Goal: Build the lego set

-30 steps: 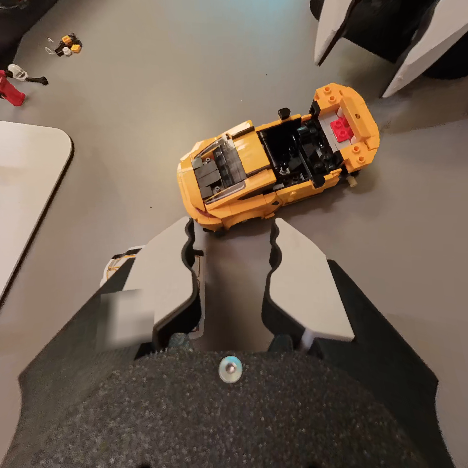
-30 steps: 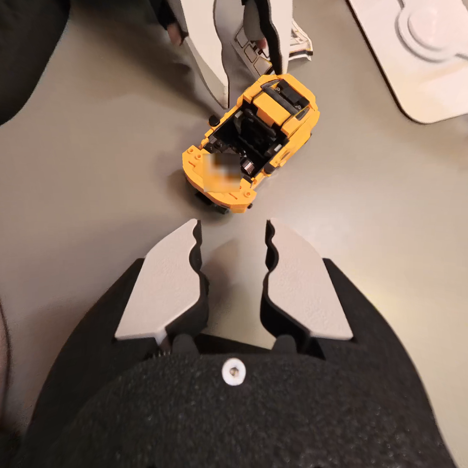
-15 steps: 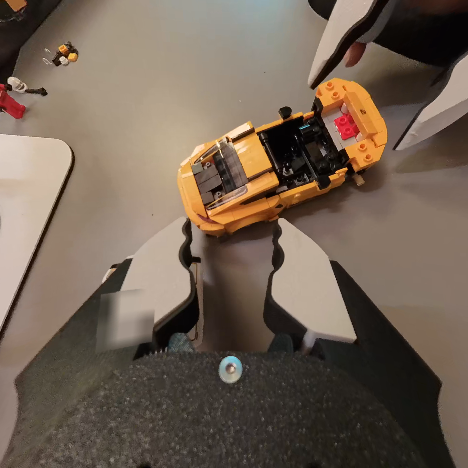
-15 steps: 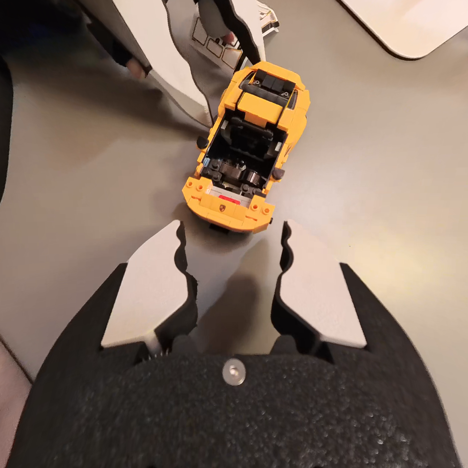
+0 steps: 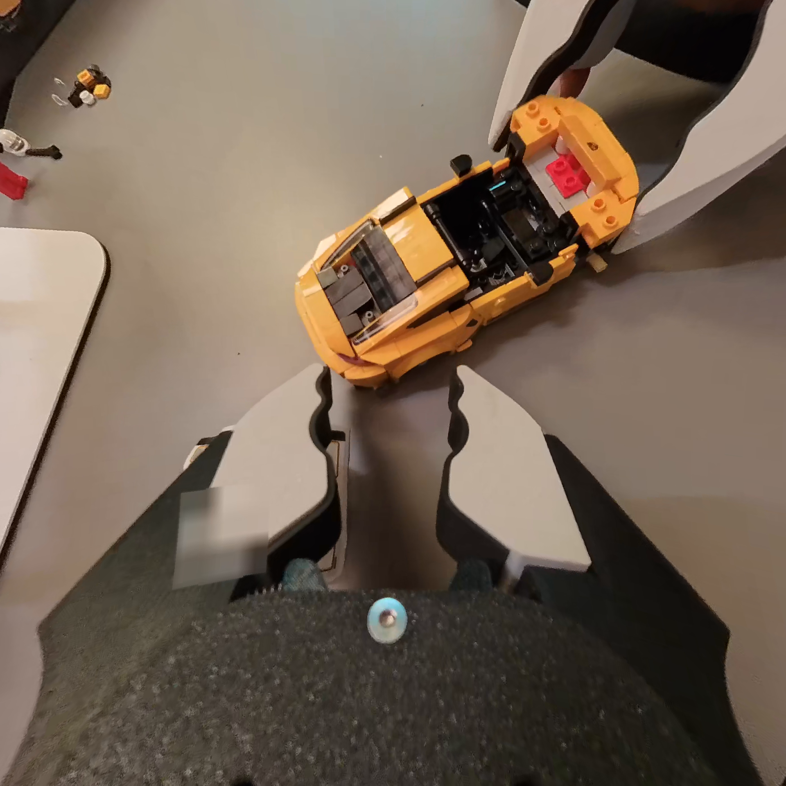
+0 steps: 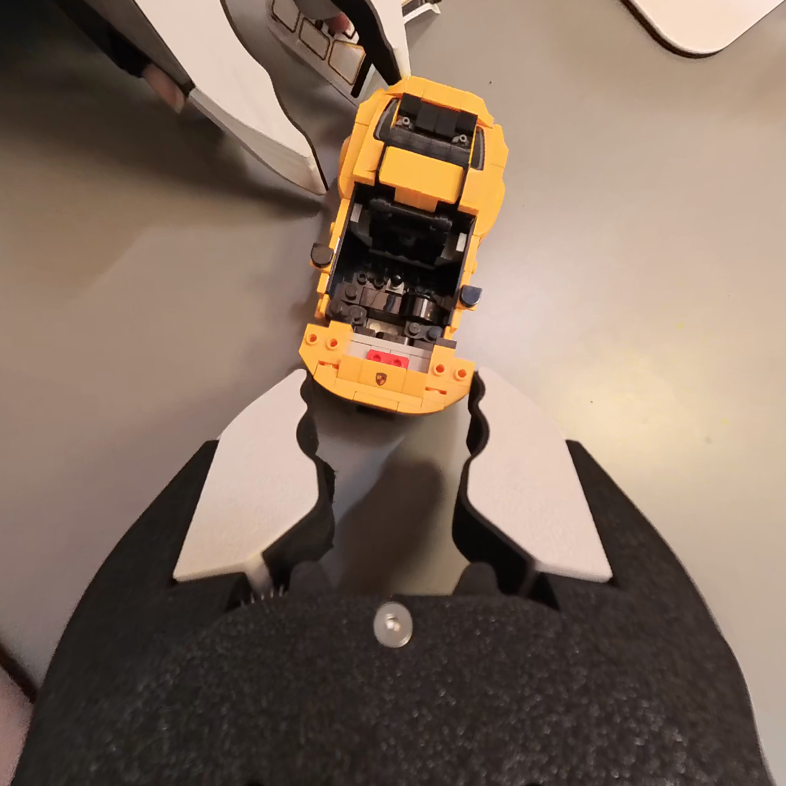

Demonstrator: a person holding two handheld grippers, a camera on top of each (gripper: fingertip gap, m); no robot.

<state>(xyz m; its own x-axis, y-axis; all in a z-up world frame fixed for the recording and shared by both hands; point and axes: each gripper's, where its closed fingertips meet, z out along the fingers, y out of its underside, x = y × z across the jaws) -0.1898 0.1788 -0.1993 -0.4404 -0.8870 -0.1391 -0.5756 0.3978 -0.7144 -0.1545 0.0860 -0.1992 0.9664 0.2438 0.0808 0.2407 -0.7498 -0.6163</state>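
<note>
A yellow lego car (image 5: 425, 272) with an open black middle stands on the grey table; it also shows in the right wrist view (image 6: 421, 174). My left gripper (image 5: 391, 378) is open and empty, its tips just short of the car's end with the dark slats. My right gripper (image 6: 391, 378) is open, and its fingertips flank the car's other end, which has a red brick (image 6: 387, 356). In the left wrist view the right gripper's fingers (image 5: 527, 76) stand on both sides of that end. The left gripper's fingers (image 6: 255, 106) show at the top of the right wrist view.
A white board (image 5: 38, 340) lies at the left; it also shows in the right wrist view (image 6: 701, 25). Small loose pieces (image 5: 89, 85) and a red piece (image 5: 12, 185) lie far left. A sticker sheet (image 6: 323, 46) lies under the left gripper. My left tips are roughly 25 cm from the red piece (image 5: 12, 185).
My right gripper has moved in toward the car and opened wider, and its tips now flank the end with the red brick. The left gripper has barely moved.
</note>
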